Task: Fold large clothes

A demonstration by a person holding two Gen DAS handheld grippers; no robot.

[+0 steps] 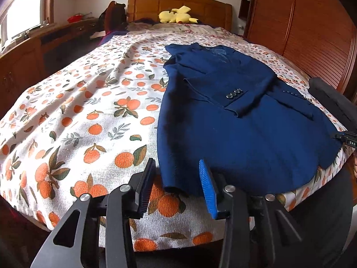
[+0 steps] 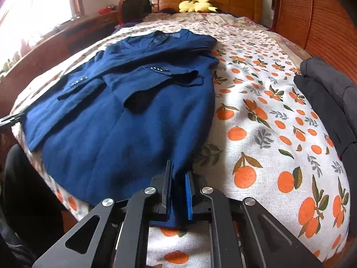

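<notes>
On the bed (image 1: 89,116), near its foot edge, I see one blue jacket (image 1: 234,134) lying flat, collar toward the headboard (image 1: 178,6), both sleeves folded across its front. I count two sleeve cuffs with small button rows, and the hem reaches the foot edge of the bedspread.

My left gripper (image 1: 177,186) hangs at the jacket's lower left hem corner with its jaws parted; one finger sits over the bedspread, the other over the blue cloth, and the corner lies between them without either pad pressing it. My right gripper (image 2: 178,192) is clamped on the jacket's hem at the opposite lower corner, blue cloth pinched between its two pads.

One yellow plush toy (image 1: 177,15) rests at the head of the bed, against the headboard. One dark garment (image 2: 330,102) lies heaped at the bed's right edge. One wooden wardrobe (image 1: 301,22) stands beside that edge.
</notes>
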